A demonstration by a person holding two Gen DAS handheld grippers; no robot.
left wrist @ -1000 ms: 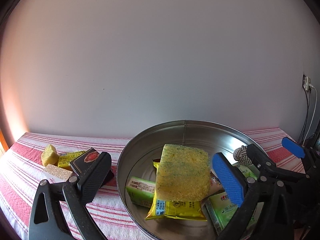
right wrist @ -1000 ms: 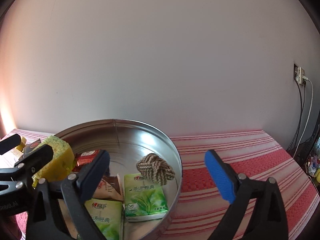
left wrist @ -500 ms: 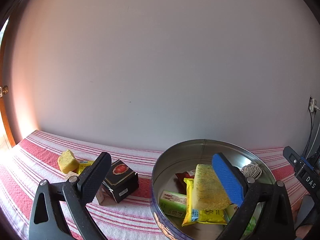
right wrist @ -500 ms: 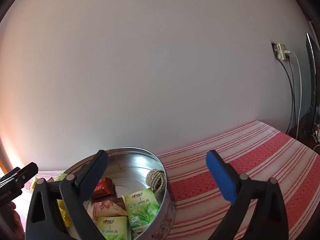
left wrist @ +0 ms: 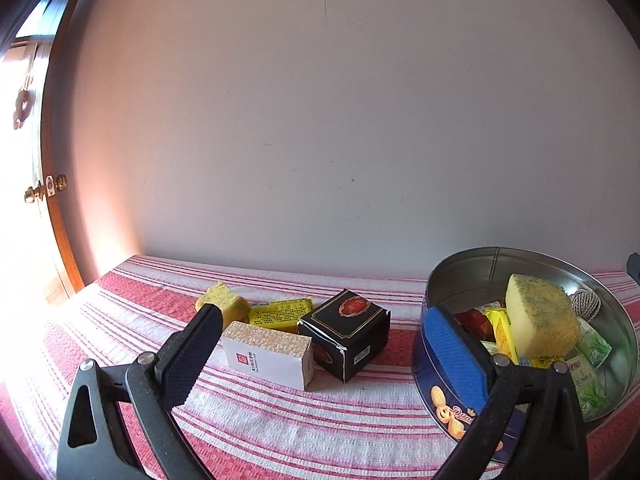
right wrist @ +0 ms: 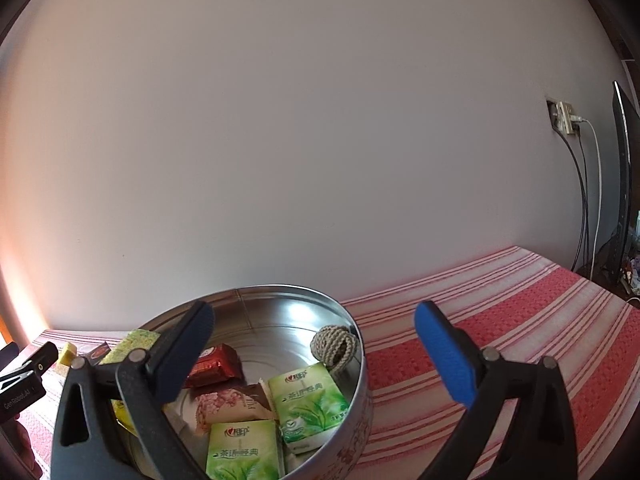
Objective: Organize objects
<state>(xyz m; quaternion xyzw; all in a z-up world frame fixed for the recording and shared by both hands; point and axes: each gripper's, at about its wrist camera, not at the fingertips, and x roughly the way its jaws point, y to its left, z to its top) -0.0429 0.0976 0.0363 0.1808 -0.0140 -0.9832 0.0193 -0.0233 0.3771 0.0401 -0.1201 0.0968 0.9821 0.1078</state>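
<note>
The left gripper [left wrist: 320, 344] moves away from the tin [left wrist: 440, 376] and now faces the black box [left wrist: 346, 334].

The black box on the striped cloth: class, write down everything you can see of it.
The black box looks like glossy cardboard, roughly cube-shaped, with thin gold border lines and a red and gold oval emblem on its top face. A small white label sits low on one side. One lower edge looks scuffed or slightly open. It stands on the striped cloth, a corner toward the camera, close beside the white box, left of the round tin.
</note>
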